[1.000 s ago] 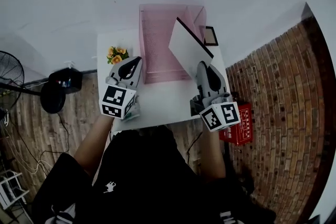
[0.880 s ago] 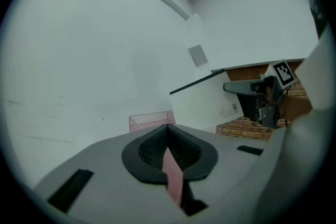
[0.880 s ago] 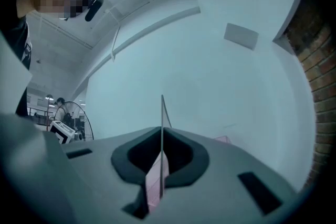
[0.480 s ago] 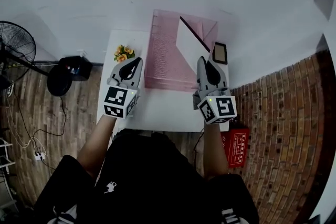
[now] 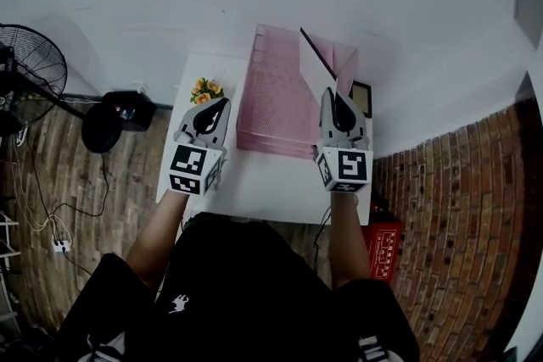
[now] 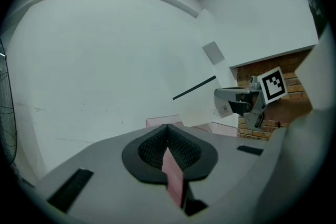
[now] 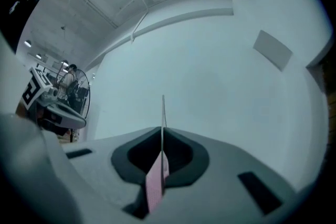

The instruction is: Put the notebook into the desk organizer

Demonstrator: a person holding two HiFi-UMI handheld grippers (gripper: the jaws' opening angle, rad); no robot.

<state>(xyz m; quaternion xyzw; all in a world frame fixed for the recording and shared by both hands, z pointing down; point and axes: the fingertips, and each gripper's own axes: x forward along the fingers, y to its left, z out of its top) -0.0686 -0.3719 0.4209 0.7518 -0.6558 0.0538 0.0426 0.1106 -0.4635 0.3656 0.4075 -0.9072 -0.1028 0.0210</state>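
Note:
The pink mesh desk organizer (image 5: 276, 102) lies on the white table (image 5: 254, 182). My right gripper (image 5: 337, 95) is shut on the lower edge of the white notebook (image 5: 318, 64) with a black spine, holding it on edge above the organizer's right side. In the right gripper view (image 7: 161, 128) the notebook (image 7: 163, 110) shows as a thin vertical line between the closed jaws. From the left gripper view the notebook (image 6: 202, 99) and the right gripper (image 6: 247, 101) appear at the right. My left gripper (image 5: 221, 103) hovers at the organizer's left, its jaws (image 6: 168, 126) shut with nothing held.
A small pot of yellow flowers (image 5: 204, 89) stands left of the organizer, close to the left gripper. A dark framed item (image 5: 362, 97) lies at the table's right back corner. A fan (image 5: 34, 72) and a black object (image 5: 119, 110) stand on the floor left; a red box (image 5: 386, 237) right.
The right gripper has rolled and carried the notebook further over the organizer's right side; the notebook now stands closer to upright. The left gripper has hardly shifted.

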